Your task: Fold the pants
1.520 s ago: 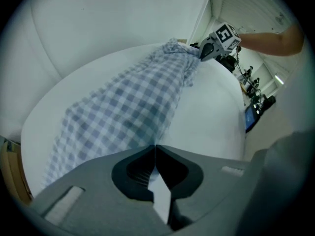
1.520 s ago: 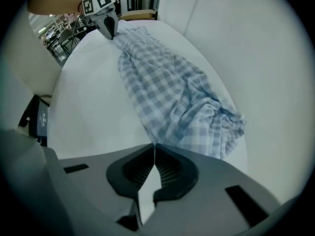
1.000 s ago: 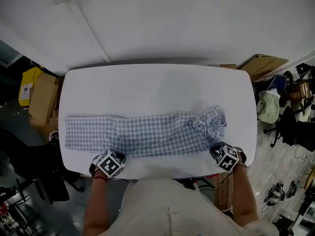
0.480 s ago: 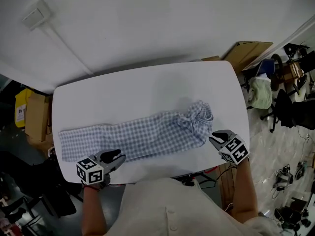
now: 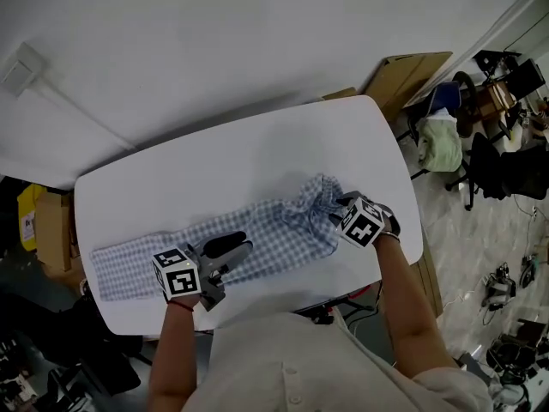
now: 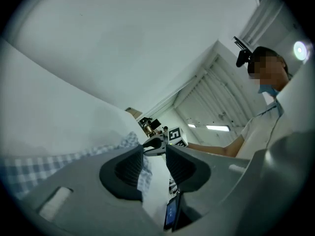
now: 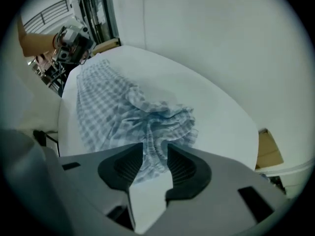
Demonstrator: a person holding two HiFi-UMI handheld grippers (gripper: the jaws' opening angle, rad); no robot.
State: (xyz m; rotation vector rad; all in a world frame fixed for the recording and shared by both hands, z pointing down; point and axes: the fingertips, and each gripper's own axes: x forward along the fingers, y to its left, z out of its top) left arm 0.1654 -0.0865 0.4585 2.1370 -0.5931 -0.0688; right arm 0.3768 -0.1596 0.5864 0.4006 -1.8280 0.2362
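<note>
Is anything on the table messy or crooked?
Yes. The checked pants lie mostly flat in one long strip across the white table, but their right end is scrunched into a wrinkly bunch instead of lying smooth. Nothing looks spilled or torn.

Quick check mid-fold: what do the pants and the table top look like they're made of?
Pants: thin woven cloth, likely cotton, matte; pale check pattern, soft gathers and wrinkles at the bunched end. Table: hard, smooth white top, probably laminate or painted board; flat, rounded corners, no visible grain.
</note>
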